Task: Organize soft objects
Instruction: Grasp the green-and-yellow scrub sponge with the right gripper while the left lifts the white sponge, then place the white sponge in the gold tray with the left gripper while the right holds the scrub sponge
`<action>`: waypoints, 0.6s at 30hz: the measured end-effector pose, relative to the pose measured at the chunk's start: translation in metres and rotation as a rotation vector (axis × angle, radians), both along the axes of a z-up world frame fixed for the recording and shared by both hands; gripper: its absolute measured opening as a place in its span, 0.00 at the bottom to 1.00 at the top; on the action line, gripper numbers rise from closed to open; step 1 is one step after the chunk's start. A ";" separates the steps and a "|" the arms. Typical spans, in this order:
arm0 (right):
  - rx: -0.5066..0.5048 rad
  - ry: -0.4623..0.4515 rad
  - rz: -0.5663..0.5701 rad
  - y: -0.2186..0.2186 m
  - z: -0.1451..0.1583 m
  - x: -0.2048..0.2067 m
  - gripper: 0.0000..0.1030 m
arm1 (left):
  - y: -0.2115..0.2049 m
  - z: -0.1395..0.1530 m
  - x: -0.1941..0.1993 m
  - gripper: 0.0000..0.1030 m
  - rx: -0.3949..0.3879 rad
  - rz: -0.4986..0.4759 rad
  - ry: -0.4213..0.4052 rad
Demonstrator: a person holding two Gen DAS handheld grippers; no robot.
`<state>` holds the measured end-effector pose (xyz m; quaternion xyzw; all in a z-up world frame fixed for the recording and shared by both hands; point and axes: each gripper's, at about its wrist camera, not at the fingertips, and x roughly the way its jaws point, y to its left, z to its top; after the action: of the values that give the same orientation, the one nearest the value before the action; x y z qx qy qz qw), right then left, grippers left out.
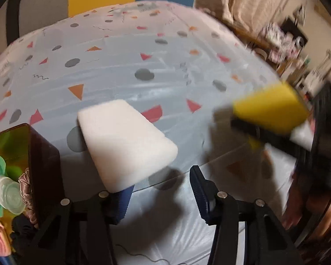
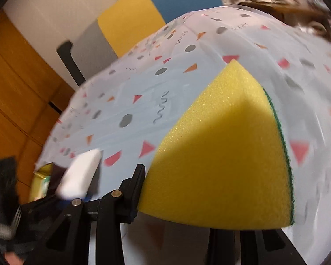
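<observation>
A white foam block [image 1: 125, 141] leans tilted on the left finger of my left gripper [image 1: 158, 182] and hides that fingertip. The right finger stands apart from the block with a gap between, so the jaws are open. My right gripper [image 2: 200, 198] is shut on a yellow sponge [image 2: 220, 154] with a green scouring face. Its left finger presses the sponge's side, and the sponge hides the other finger. In the left wrist view the yellow sponge [image 1: 269, 108] hangs blurred over the table's right side. The white block [image 2: 79, 174] shows low at left in the right wrist view.
A pale tablecloth [image 1: 143, 55] with coloured triangles and dots covers the table. A dark box [image 1: 44, 165] at the near left holds green pieces, clear lids and a pink scrunchie. A black chair back [image 2: 70, 61] stands beyond the far edge. Cluttered furniture fills the right background.
</observation>
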<state>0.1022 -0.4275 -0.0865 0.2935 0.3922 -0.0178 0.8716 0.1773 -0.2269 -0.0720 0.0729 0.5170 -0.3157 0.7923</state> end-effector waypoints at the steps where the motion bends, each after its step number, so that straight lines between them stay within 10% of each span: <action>1: 0.011 -0.013 -0.011 0.005 0.000 -0.011 0.37 | 0.005 0.005 0.001 0.44 -0.036 0.011 -0.010; 12: -0.063 -0.091 -0.057 0.038 -0.009 -0.060 0.37 | 0.023 0.017 -0.004 0.17 -0.132 0.052 0.003; 18: 0.001 -0.107 -0.061 0.028 -0.018 -0.054 0.37 | 0.030 0.009 0.005 0.44 -0.175 0.125 0.125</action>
<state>0.0477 -0.3997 -0.1049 0.3063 0.3360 -0.0283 0.8902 0.1828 -0.1974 -0.0633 -0.0487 0.5395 -0.3135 0.7799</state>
